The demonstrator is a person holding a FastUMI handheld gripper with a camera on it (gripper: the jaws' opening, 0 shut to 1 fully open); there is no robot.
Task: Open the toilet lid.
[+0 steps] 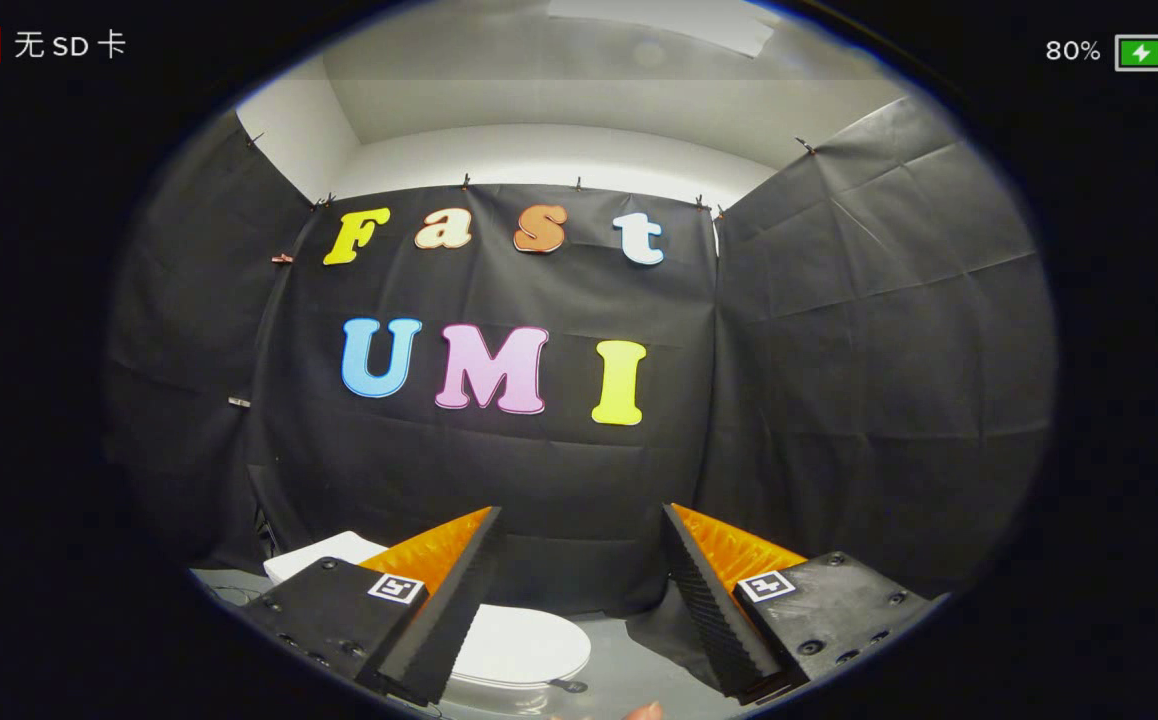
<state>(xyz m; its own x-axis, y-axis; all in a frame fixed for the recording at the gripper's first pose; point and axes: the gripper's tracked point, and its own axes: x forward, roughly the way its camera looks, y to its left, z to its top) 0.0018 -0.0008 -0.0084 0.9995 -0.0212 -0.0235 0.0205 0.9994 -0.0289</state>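
A white toilet stands low in the gripper view, below my fingers. Its oval lid [529, 645] lies flat and closed, partly hidden behind my left finger [444, 600]. The white tank [324, 553] shows behind that finger, against the black cloth wall. My gripper [581, 520] is held well above the toilet and points at the wall. Its two fingers stand wide apart with nothing between them. The right finger [714, 600] is off to the right of the lid.
Black cloth walls [869, 350] close the booth at the back and on both sides. A grey floor [629, 680] lies around the toilet. Part of a fingertip [645, 712] shows at the very bottom, below the fingers.
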